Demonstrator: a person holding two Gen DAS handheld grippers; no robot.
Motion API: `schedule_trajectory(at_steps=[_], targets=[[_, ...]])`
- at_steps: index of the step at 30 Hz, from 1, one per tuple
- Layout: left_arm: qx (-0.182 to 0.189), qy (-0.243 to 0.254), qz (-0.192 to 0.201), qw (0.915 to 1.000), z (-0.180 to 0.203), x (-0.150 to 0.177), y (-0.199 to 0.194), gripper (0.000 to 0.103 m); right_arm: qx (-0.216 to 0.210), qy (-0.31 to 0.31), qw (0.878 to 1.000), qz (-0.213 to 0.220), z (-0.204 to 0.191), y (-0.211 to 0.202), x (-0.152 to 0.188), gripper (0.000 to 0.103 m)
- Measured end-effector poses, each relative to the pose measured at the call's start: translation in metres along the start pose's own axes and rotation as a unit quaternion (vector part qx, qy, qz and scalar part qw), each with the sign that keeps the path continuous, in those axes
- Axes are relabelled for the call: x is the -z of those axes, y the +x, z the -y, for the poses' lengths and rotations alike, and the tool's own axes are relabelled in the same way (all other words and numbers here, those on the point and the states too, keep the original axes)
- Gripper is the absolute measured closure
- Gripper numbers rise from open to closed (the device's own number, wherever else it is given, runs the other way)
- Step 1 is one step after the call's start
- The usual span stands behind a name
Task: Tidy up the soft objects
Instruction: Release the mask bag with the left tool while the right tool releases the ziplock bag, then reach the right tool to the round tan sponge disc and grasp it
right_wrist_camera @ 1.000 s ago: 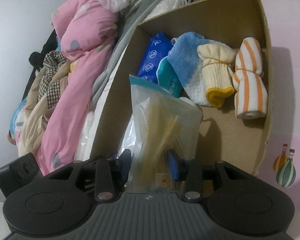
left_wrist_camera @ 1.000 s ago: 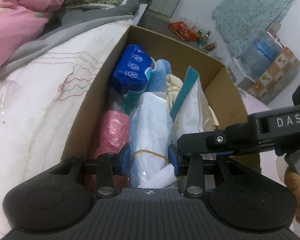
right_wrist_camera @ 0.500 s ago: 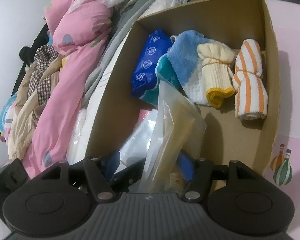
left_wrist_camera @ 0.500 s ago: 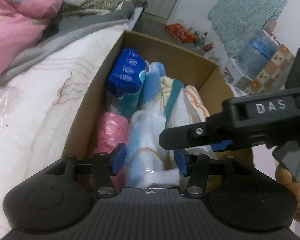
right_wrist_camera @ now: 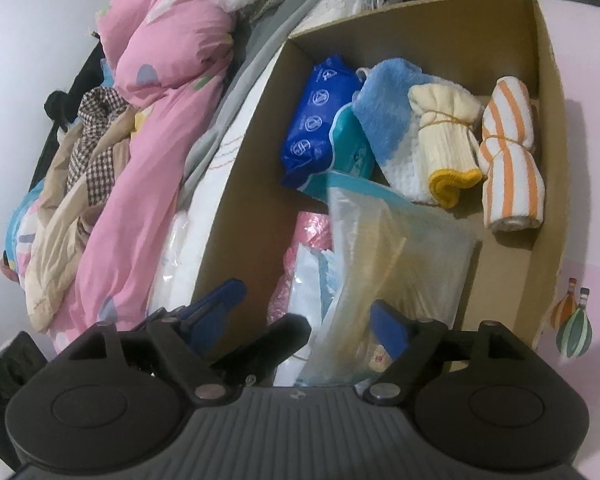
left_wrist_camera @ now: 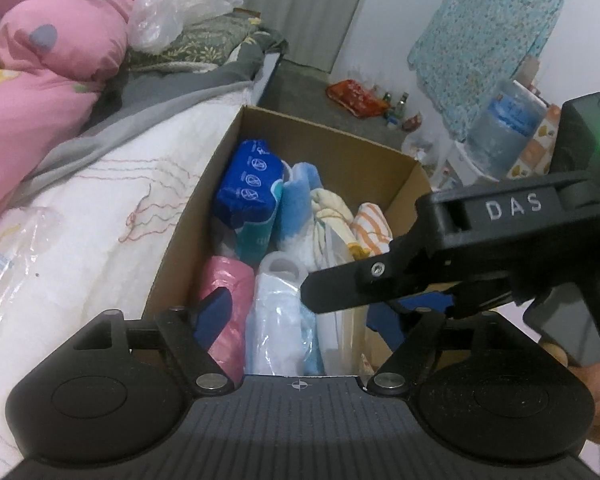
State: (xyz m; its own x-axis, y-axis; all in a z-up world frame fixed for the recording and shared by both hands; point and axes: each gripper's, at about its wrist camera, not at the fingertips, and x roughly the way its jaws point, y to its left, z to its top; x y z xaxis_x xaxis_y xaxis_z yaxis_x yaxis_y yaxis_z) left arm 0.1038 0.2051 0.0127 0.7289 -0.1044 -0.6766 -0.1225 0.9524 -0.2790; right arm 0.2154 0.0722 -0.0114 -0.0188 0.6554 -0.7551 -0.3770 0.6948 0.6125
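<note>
A cardboard box (right_wrist_camera: pixel 548 184) sits against a bed (left_wrist_camera: pixel 100 208). Nearest, both hand-held grippers have just been opening: the left hand-held gripper (left_wrist_camera: pixel 298 316) stands released around a pale blue plastic pack (left_wrist_camera: pixel 278 320), the right hand-held gripper (right_wrist_camera: pixel 308 312) released around an upright clear zip bag (right_wrist_camera: pixel 388 248). Farther back, 2 rolled towels (right_wrist_camera: pixel 512 160) lie lengthwise, pointing toward the far wall.
</note>
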Motion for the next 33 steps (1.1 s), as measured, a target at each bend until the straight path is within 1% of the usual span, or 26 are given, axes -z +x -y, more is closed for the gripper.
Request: schedule_trajectory(at_steps=[4, 6, 8, 9, 11, 13, 16, 18, 20, 22, 25, 27, 30, 32, 33], targets=[[-0.007, 0.012, 0.008, 0.9999, 0.007, 0.001, -0.005, 0.022, -0.019, -0.008, 1.000, 0.015, -0.002, -0.013, 0.002, 0.008], [-0.008, 0.016, 0.012, 0.9998, 0.012, 0.002, -0.008, 0.017, -0.031, -0.019, 0.999, 0.028, -0.004, -0.025, 0.005, 0.008], [-0.004, 0.023, 0.019, 0.9995, 0.020, 0.002, -0.012, 0.009, -0.048, -0.032, 0.997, 0.046, -0.005, -0.044, 0.010, 0.008], [-0.003, 0.028, 0.023, 0.9993, 0.024, 0.003, -0.013, 0.007, -0.058, -0.040, 0.996, 0.056, -0.005, -0.054, 0.013, 0.008], [-0.003, 0.042, 0.032, 0.9986, 0.034, 0.004, -0.016, 0.005, -0.074, -0.051, 0.992, 0.084, -0.001, -0.079, 0.021, 0.008], [-0.004, 0.057, 0.040, 0.9976, 0.044, 0.004, -0.018, 0.004, -0.081, -0.062, 0.988, 0.118, 0.006, -0.107, 0.027, 0.008], [-0.006, 0.070, 0.050, 0.9963, 0.054, 0.005, -0.018, 0.001, -0.071, -0.061, 0.980, 0.173, 0.027, -0.145, 0.035, 0.008], [-0.009, 0.070, 0.049, 0.9963, 0.057, 0.007, -0.017, 0.001, -0.062, -0.047, 0.976, 0.206, 0.049, -0.166, 0.040, 0.008], [-0.013, 0.066, 0.045, 0.9967, 0.057, 0.009, -0.015, 0.001, -0.041, -0.033, 0.973, 0.226, 0.074, -0.178, 0.045, 0.008], [-0.018, 0.062, 0.040, 0.9971, 0.057, 0.011, -0.013, 0.001, -0.001, -0.023, 0.971, 0.236, 0.098, -0.179, 0.047, 0.008], [-0.027, 0.056, 0.035, 0.9974, 0.058, 0.015, -0.012, 0.001, 0.064, -0.007, 0.972, 0.225, 0.134, -0.166, 0.044, 0.008], [-0.032, 0.054, 0.033, 0.9975, 0.059, 0.017, -0.013, 0.001, 0.103, -0.013, 0.971, 0.214, 0.151, -0.153, 0.042, 0.008], [-0.039, 0.051, 0.035, 0.9973, 0.059, 0.021, -0.016, 0.001, 0.180, -0.043, 0.962, 0.202, 0.169, -0.128, 0.037, 0.008], [-0.044, 0.047, 0.039, 0.9972, 0.060, 0.024, -0.020, 0.001, 0.212, -0.062, 0.956, 0.194, 0.178, -0.113, 0.038, 0.010], [-0.045, 0.047, 0.041, 0.9971, 0.061, 0.026, -0.022, 0.001, 0.226, -0.072, 0.953, 0.189, 0.183, -0.105, 0.038, 0.013]])
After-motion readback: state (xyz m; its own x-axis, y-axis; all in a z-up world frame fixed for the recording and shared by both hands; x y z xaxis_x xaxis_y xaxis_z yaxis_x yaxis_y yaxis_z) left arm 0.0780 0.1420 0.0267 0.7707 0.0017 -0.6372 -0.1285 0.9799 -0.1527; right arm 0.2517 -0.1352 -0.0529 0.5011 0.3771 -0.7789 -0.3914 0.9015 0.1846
